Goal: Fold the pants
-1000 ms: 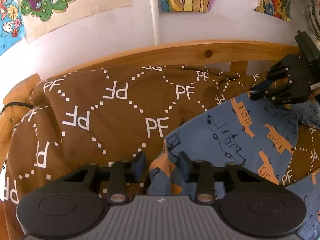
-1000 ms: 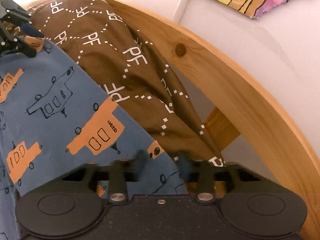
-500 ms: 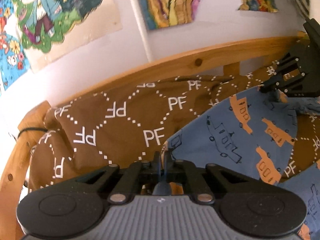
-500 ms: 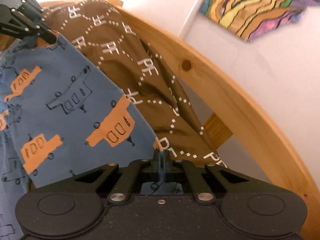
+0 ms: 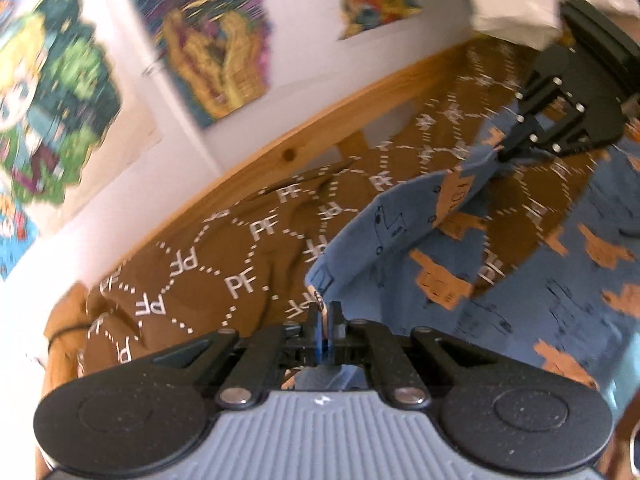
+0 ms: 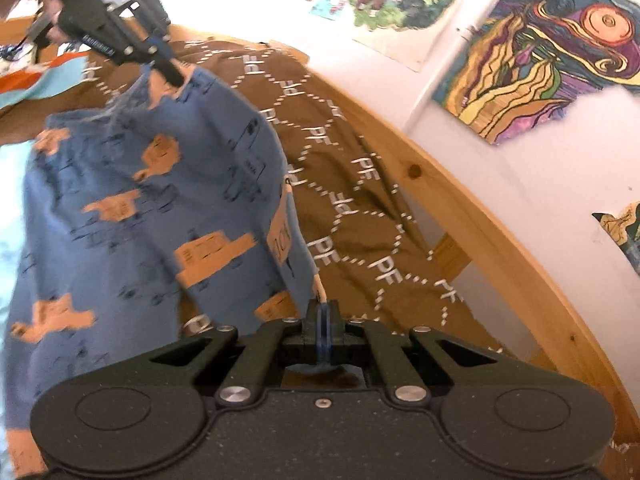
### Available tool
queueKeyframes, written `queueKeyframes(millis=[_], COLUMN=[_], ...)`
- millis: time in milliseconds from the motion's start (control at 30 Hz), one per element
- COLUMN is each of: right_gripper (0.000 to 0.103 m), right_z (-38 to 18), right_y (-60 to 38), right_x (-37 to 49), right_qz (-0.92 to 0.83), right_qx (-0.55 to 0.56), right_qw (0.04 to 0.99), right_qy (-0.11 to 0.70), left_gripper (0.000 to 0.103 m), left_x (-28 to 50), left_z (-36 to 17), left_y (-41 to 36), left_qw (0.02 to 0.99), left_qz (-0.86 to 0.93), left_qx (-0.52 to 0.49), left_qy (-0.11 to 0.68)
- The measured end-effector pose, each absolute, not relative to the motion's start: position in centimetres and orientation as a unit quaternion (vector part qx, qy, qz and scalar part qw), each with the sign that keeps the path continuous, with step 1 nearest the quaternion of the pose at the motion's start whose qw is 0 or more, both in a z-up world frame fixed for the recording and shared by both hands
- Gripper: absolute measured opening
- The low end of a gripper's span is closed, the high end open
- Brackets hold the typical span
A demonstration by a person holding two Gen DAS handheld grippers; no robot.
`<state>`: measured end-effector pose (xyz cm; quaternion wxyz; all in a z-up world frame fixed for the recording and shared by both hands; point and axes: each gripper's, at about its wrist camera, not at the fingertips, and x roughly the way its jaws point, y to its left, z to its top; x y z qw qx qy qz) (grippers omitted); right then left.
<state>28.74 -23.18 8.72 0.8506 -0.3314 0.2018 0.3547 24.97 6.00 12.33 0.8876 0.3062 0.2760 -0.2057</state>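
Note:
The pants [image 5: 400,240] are blue with orange truck prints. They hang lifted above a brown "PF" blanket [image 5: 240,264]. My left gripper [image 5: 327,316] is shut on one corner of the pants' edge. My right gripper [image 6: 322,308] is shut on the other corner of the same edge. The cloth stretches between the two and sags below them [image 6: 140,208]. The right gripper also shows in the left wrist view [image 5: 508,152], and the left gripper in the right wrist view [image 6: 172,72].
A curved wooden bed rail [image 6: 460,200] runs behind the blanket. The white wall [image 6: 520,152] holds several colourful drawings [image 5: 216,48]. A light turquoise sheet [image 6: 12,200] lies at the left of the right wrist view.
Both grippers closed on the pants' edge and lifted it off the blanket. The cloth now hangs between them, and both views tilted up toward the wall.

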Motion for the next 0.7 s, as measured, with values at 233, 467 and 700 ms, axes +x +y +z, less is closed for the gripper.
queueKeyframes(millis=[233,467,700], right_gripper=[0.000,0.000,0.000], right_z=[7.6,4.4,1.2], right_y=[-24.6,-25.2,-25.2], right_x=[23.5,18.4,15.0], right_qz=[0.370,0.384,0.379], right_qx=[-0.327,-0.342,-0.338], right_qw=[0.843,0.822,0.821], right_qy=[0.213,0.245,0.261], left_gripper=[0.003,0.003,0.003], left_x=[19.6,15.3,13.3], left_z=[10.2,4.5,0.3], left_y=[4.2,3.6,3.9], left_qw=[0.852,0.806,0.792], left_qz=[-0.241,-0.261,-0.233], left_qx=[0.381,0.449,0.491], left_qy=[0.265,0.284,0.279])
